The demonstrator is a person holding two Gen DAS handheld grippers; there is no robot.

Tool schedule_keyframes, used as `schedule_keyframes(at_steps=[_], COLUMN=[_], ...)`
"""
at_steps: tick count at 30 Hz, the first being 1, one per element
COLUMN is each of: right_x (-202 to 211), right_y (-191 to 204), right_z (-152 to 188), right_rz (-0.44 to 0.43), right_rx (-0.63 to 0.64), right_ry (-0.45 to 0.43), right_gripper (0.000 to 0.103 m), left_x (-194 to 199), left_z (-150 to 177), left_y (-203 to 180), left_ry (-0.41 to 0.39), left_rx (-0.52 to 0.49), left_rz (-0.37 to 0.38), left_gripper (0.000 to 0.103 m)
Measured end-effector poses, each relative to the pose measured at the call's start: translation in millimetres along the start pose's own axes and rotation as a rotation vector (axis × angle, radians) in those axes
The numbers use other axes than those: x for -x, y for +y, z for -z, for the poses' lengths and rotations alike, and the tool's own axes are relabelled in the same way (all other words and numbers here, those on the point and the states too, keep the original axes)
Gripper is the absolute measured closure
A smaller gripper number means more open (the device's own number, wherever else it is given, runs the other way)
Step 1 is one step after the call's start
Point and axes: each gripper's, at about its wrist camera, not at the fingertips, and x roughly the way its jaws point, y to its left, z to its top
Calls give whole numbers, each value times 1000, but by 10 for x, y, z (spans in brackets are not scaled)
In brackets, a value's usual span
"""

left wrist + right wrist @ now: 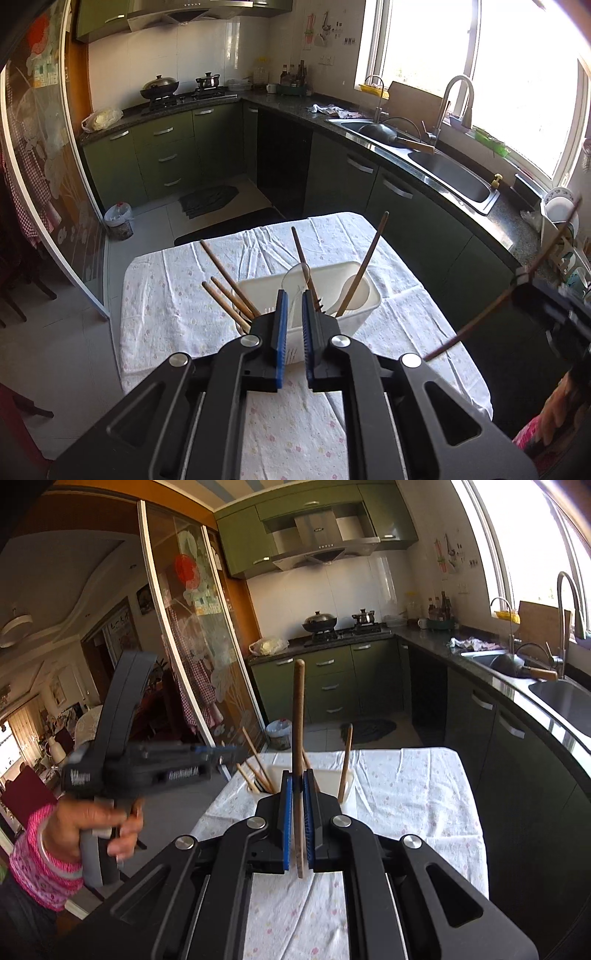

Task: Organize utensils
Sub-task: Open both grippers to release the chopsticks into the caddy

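A white plastic utensil holder stands on the cloth-covered table. It holds several brown chopsticks and white spoons. My left gripper hovers just in front of the holder, its jaws a small gap apart and empty. My right gripper is shut on a brown chopstick, held upright above the table near the holder. That chopstick also shows slanting at the right in the left wrist view. The left gripper also shows in the right wrist view.
The table's cloth is white with small flowers. A dark counter with a sink runs along the right. Green cabinets and a stove stand at the back. A glass sliding door is on the left.
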Motion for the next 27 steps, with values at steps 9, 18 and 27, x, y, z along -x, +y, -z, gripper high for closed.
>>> schedule_keyframes(at_steps=[9, 18, 27], right_x=[-445, -1450, -1424], right_y=[117, -96, -107], right_z=[-540, -19, 418], right_rz=[98, 149, 167], right_rx=[22, -11, 26], right_ry=[-64, 132, 154], right_gripper=[96, 96, 87], left_x=[283, 334, 350], left_z=[771, 1249, 1484], left_y=[18, -71, -11], left_ry=[-101, -166, -207], left_rx=[-34, 4, 93], left_rz=[-51, -100, -167], left_gripper=[88, 83, 68])
